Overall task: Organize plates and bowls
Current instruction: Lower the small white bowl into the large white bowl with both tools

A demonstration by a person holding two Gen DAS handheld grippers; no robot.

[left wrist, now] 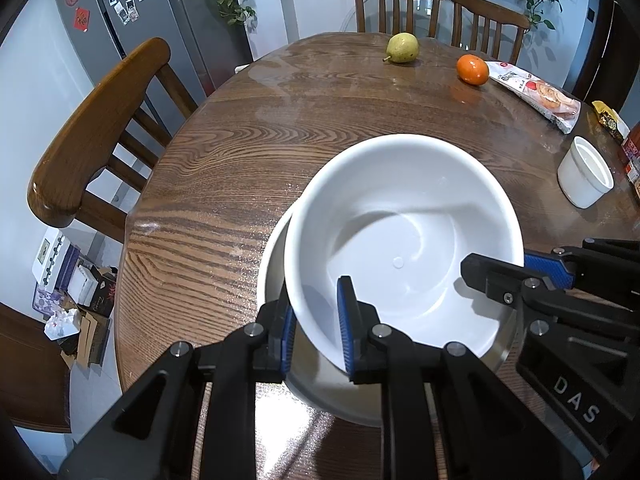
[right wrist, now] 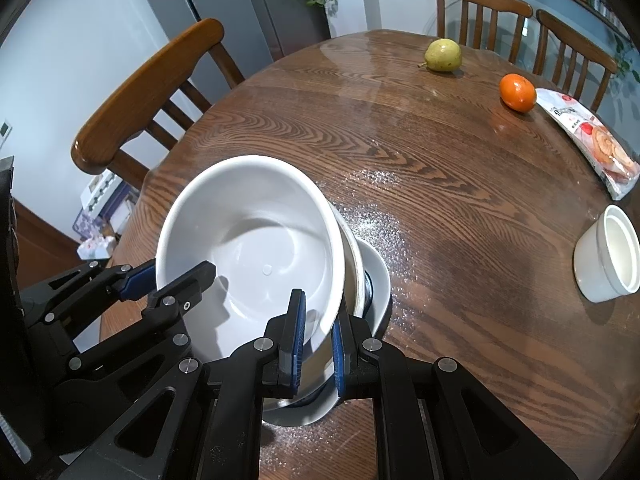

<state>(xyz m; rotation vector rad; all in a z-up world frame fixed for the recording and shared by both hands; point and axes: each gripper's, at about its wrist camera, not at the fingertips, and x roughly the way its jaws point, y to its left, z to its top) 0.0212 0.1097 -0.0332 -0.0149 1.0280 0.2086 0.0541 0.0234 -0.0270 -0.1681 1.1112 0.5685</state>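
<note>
Both the left gripper [left wrist: 318,324] and the right gripper [right wrist: 318,334] pinch opposite rims of the white bowl [left wrist: 404,232], which tilts over the stacked dishes [right wrist: 372,276] directly beneath on the surface [left wrist: 248,148].

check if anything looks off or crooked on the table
The big white bowl sits tilted, not nested flat in the stack beneath, with both grippers clamped on its rim. Pale specks dust the table beside it.
</note>
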